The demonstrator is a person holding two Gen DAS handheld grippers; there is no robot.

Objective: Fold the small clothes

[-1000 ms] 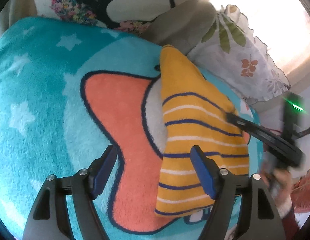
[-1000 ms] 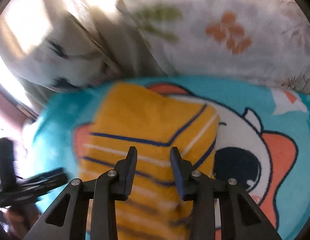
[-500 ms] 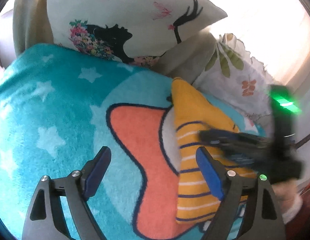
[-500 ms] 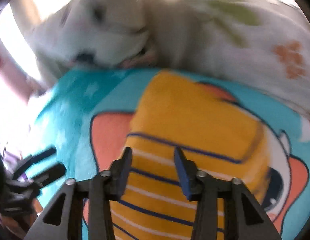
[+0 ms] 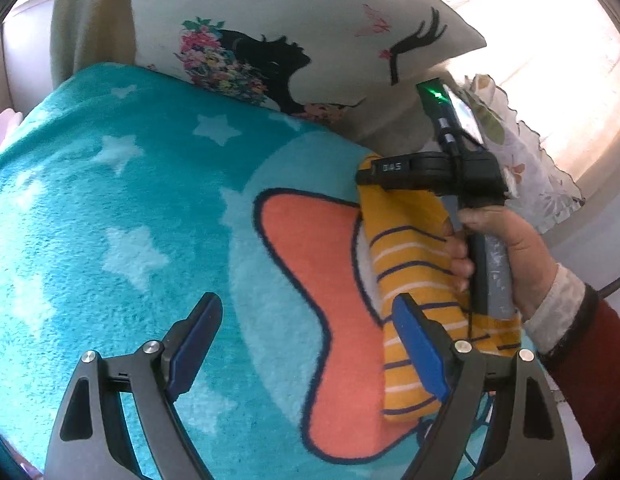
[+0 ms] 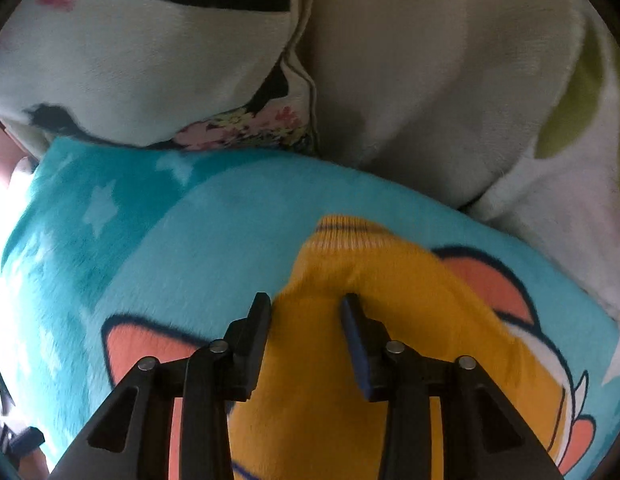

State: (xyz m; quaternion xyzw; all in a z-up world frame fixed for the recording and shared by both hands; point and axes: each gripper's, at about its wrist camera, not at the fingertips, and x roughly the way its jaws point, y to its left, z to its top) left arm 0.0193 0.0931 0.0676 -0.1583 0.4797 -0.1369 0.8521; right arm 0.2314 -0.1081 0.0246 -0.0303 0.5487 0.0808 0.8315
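A yellow garment [image 5: 410, 248] with navy and white stripes lies folded into a long strip on the teal blanket [image 5: 109, 200]. My left gripper [image 5: 307, 308] hangs open and wide above the blanket. Its right finger [image 5: 418, 344] is over the garment's near part, and nothing is between its pads. A hand [image 5: 514, 244] holds my right gripper [image 5: 374, 178] low over the garment's far end. In the right wrist view the right gripper [image 6: 305, 300] has its jaws part open and opening. The yellow garment [image 6: 390, 320] bulges up between the fingers, with no clear pinch.
A white pillow [image 5: 310, 32] printed with a face and flowers leans at the back. A leaf-print cushion [image 5: 522, 152] sits at the back right. Beige upholstery [image 6: 410, 80] rises just beyond the garment. A dark red sleeve [image 5: 590, 344] crosses the right edge.
The right gripper swung across and sank to the garment's far end. The left gripper drew back and left, so the garment now sits by its right finger, and its jaws widened a little.
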